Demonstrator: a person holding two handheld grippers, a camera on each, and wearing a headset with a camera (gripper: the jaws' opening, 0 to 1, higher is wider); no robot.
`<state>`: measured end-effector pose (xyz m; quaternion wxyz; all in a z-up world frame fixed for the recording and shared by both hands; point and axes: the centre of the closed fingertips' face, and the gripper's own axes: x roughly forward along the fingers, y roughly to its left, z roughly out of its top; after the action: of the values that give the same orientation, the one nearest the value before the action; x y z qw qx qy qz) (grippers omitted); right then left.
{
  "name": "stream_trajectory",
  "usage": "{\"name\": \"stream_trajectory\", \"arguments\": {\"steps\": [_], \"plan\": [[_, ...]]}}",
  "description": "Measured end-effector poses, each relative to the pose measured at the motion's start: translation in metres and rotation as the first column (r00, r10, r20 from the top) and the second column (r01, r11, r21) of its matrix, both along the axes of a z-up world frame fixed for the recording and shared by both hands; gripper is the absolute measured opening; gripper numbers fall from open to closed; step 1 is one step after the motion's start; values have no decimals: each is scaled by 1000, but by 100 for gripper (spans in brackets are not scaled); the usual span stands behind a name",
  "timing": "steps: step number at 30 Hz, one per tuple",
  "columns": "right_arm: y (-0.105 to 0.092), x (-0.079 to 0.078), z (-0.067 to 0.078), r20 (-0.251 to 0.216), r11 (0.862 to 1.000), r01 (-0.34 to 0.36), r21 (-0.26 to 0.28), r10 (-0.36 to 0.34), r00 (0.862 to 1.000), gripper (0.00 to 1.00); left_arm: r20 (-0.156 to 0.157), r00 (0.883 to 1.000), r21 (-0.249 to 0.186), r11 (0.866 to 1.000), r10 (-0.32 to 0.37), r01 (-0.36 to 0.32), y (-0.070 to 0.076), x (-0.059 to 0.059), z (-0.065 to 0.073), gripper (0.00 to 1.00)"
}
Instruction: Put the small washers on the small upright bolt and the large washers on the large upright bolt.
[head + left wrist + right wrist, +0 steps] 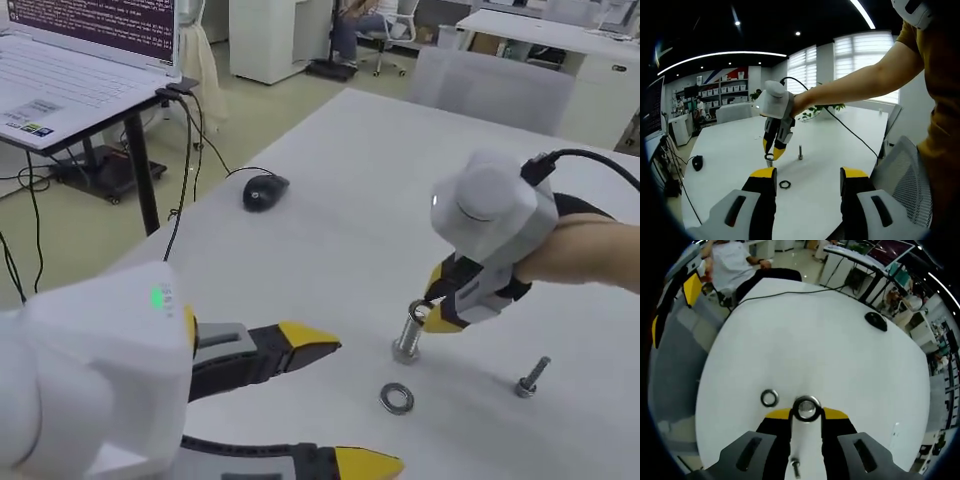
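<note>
Right tongs (806,415) pinching large washer (806,408) at top of large upright bolt (408,338), second washer (397,398) flat on surface (350,200) beside that bolt, left tongs (809,174) spread, near second washer, not touching.

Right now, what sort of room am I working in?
Probably an open-plan office or lab workroom. There are long white tables, an open silver laptop and a black computer mouse. Wall shelves of white storage bins stand at the back.
</note>
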<state>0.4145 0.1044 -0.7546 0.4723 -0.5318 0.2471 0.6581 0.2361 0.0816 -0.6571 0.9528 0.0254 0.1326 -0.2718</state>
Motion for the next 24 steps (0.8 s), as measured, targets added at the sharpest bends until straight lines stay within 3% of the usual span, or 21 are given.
{"name": "stream_trajectory", "arguments": {"steps": [5, 7, 15, 24], "plan": [[4, -1, -7, -19, 1000, -6, -17, 6, 1000, 22, -2, 1000, 0, 1000, 0, 0, 0, 1, 0, 50], [4, 1, -11, 1, 999, -18, -30, 18, 1000, 22, 0, 1000, 0, 1000, 0, 0, 0, 2, 0, 50], [3, 2, -29, -8, 998, -31, -59, 30, 1000, 22, -4, 1000, -4, 1000, -4, 4, 0, 6, -2, 50], [2, 1, -50, -19, 998, -25, -60, 24, 1000, 22, -11, 1000, -8, 1000, -8, 8, -3, 8, -5, 49]]}}
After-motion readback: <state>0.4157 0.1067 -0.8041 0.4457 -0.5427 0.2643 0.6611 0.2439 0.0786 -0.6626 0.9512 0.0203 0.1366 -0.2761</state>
